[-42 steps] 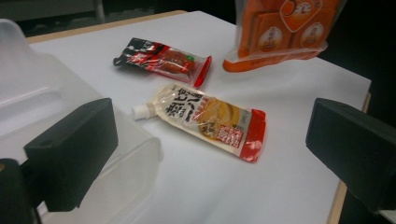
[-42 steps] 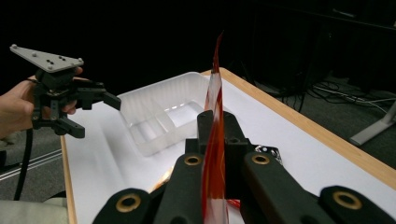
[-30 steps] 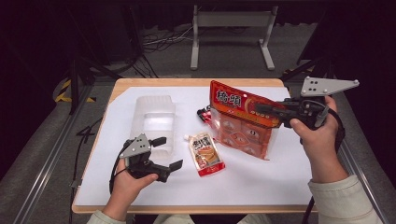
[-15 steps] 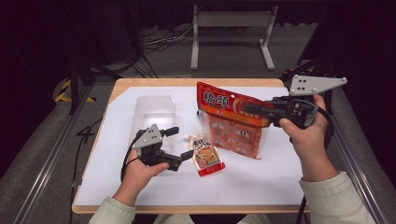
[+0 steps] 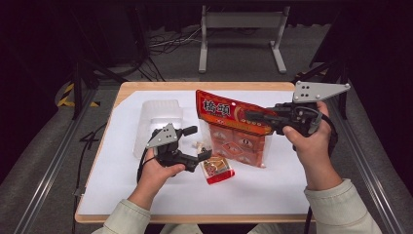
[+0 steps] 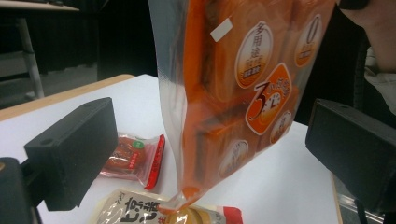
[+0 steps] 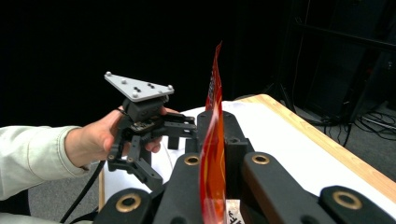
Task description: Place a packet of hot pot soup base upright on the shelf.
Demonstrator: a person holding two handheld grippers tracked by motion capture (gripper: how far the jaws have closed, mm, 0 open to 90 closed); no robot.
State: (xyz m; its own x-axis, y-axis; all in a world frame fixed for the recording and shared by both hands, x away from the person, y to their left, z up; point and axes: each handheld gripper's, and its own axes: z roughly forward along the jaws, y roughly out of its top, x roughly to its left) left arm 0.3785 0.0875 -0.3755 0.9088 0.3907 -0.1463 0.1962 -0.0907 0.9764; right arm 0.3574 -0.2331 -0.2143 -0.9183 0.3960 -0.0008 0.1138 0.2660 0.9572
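My right gripper (image 5: 252,116) is shut on the top edge of a large orange-red snack bag (image 5: 238,134), which hangs upright with its bottom near the table. In the right gripper view the bag's top edge (image 7: 214,84) stands between the shut jaws (image 7: 212,158). My left gripper (image 5: 198,142) is open at the bag's lower left corner. In the left gripper view the bag (image 6: 243,93) hangs between the spread jaws, farther off. A small yellow-and-red packet (image 5: 217,169) lies flat under the bag's corner. A small red packet (image 6: 133,158) lies behind it.
A clear plastic container (image 5: 157,117) stands at the back left of the white sheet (image 5: 146,204) covering the wooden table. The table's right edge is close to my right hand. A metal stand (image 5: 241,29) is on the floor beyond the table.
My left gripper has moved right and forward to the bag's lower corner. My right gripper has carried the hanging bag leftward, toward the table's middle.
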